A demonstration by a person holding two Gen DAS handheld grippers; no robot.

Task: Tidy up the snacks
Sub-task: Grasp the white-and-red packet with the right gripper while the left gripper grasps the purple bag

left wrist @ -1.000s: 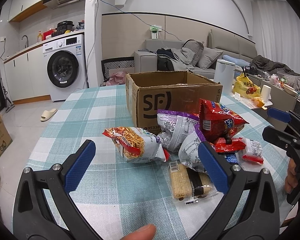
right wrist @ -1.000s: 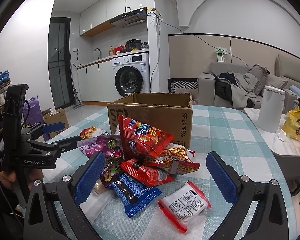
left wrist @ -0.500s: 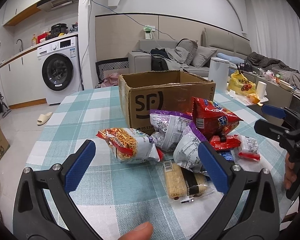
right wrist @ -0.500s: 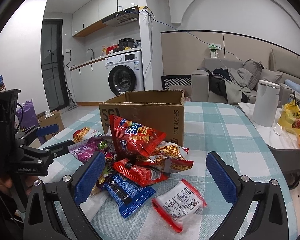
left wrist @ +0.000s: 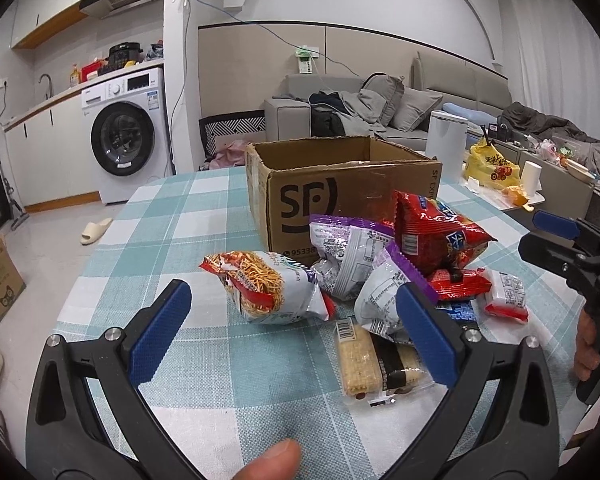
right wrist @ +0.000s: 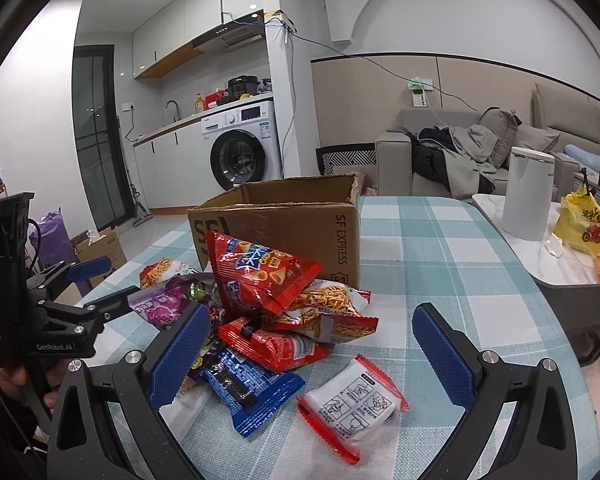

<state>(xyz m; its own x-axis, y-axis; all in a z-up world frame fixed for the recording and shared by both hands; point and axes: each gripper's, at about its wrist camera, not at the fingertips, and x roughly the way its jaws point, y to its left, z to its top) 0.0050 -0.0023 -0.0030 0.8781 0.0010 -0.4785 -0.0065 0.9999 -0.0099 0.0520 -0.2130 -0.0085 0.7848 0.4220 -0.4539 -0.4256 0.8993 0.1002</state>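
The left tongs (left wrist: 292, 332) hang low over the near edge of the bench (left wrist: 172, 216), level and pointed toward the far edge, blue pads spread wide and holding nothing. A fingertip (left wrist: 270, 462) of the person's hand shows beneath them. The right tongs (right wrist: 310, 350) hover the same way over the near right part of the bench, also spread wide and empty; in the left wrist view they appear from the side by the right edge, gripped by a hand (left wrist: 588, 344).

The snacks lie heaped in the middle of the bench, just in front of an open cardboard box (left wrist: 340, 192) printed "SF EXPRESS". A noodle-snack bag (left wrist: 268, 288) sits at the left of the heap, between the left pads in that view. Purple-and-silver packets (left wrist: 348, 252) lie beside it, a red chip bag (right wrist: 260, 268) leans on top against the box, and a clear-wrapped wafer bar (left wrist: 376, 360) lies nearest the near edge. On the right side of the heap — a blue wrapper (right wrist: 252, 392), a red packet (right wrist: 276, 344) and a small white-and-red sachet (right wrist: 352, 404), which lies between the right pads.

The bench wears a teal-and-white checked cloth. Beyond it stand a washing machine (left wrist: 128, 140) under a kitchen counter, a grey sofa (left wrist: 380, 100) strewn with clothes, and a side table carrying a white canister (right wrist: 528, 196) and a yellow bag (right wrist: 588, 228).
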